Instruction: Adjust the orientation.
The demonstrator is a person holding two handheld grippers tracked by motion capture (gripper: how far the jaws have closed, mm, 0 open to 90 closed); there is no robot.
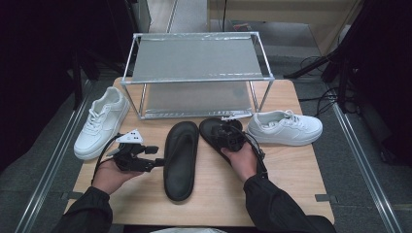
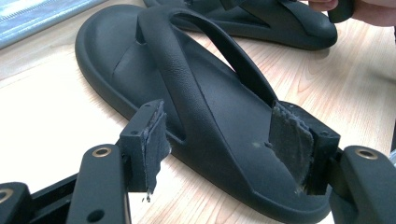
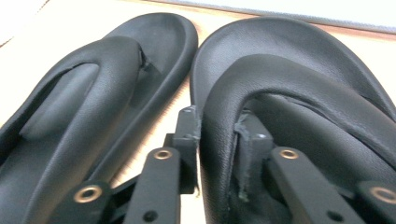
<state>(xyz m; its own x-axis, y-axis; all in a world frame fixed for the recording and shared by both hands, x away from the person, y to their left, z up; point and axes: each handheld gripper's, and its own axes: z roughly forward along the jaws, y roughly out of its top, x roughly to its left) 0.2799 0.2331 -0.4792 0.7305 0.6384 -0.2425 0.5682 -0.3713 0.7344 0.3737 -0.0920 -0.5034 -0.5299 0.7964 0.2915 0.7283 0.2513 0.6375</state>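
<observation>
Two black thong sandals lie side by side mid-table. My left gripper is open at the left sandal's outer edge, and its worn pads stand wide apart on either side of the sandal's rear half. My right gripper is shut on the right sandal. One jaw is outside the sandal's left rim and the other is inside, under the strap. The left sandal lies close beside it, touching or nearly so.
A white sneaker lies at the table's left edge and another at the right. A two-tier metal rack stands at the back. Bare wooden table shows near the front right.
</observation>
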